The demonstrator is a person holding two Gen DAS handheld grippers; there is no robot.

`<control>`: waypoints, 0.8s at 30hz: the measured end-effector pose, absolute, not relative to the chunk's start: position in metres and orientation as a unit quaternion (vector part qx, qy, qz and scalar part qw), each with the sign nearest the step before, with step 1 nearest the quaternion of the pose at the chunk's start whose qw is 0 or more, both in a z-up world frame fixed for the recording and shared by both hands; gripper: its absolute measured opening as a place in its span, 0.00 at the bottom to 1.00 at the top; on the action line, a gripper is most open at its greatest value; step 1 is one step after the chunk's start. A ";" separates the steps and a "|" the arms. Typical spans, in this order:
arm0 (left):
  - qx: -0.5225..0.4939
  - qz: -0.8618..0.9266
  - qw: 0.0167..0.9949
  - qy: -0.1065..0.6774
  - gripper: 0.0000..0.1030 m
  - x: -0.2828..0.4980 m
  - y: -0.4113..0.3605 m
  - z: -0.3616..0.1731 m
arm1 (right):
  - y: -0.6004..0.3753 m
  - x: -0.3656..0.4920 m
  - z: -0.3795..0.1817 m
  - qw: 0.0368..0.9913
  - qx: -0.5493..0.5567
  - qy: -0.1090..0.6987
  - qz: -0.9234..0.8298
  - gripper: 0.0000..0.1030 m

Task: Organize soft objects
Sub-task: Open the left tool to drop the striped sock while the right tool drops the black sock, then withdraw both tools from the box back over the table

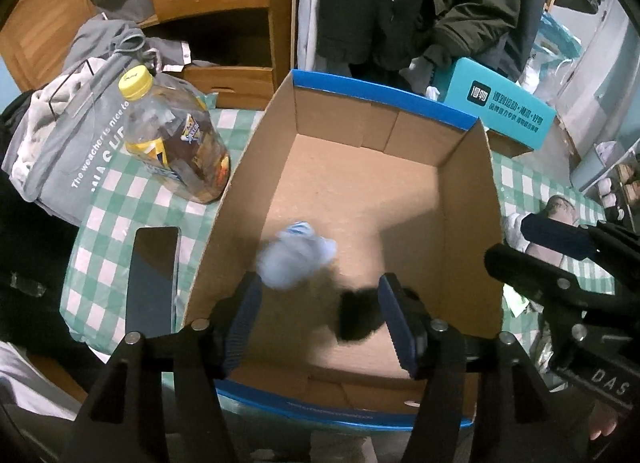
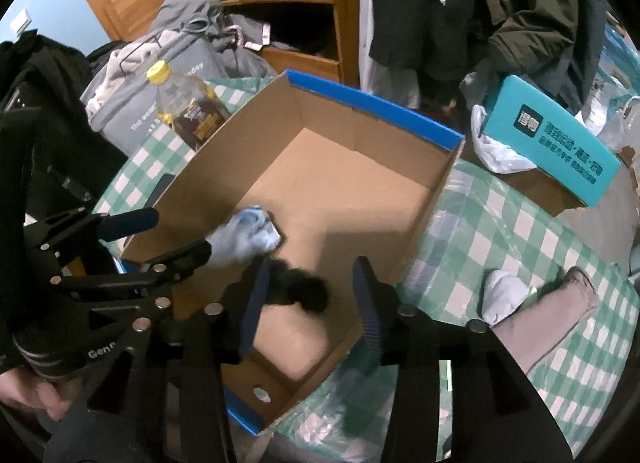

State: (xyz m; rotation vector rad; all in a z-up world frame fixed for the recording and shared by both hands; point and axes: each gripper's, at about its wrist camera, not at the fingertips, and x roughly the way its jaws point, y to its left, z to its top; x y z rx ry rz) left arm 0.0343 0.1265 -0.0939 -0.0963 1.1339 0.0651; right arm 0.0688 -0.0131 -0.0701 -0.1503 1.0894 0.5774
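An open cardboard box with a blue rim sits on the checked tablecloth. A light blue soft bundle, blurred, is inside it near the left wall. A black soft bundle, also blurred, is beside it at the near end. My left gripper hangs open over the box's near edge, the blue bundle just past its left finger. My right gripper is open over the box's near right corner; the black bundle lies loose by its left finger.
A yellow-capped bottle, a dark phone and a grey bag lie left of the box. A teal box and white plastic bag sit at the back right. A pale bundle and beige cloth lie on the table to the right.
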 end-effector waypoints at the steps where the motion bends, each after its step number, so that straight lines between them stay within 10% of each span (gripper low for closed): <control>1: -0.047 0.029 0.842 0.536 0.60 0.034 0.126 -0.093 | -0.016 0.069 -0.068 0.816 -0.068 0.508 0.267 0.48; 24: -0.020 0.012 0.855 0.518 0.66 0.031 0.093 -0.077 | -0.053 0.063 -0.056 0.835 -0.054 0.496 0.231 0.66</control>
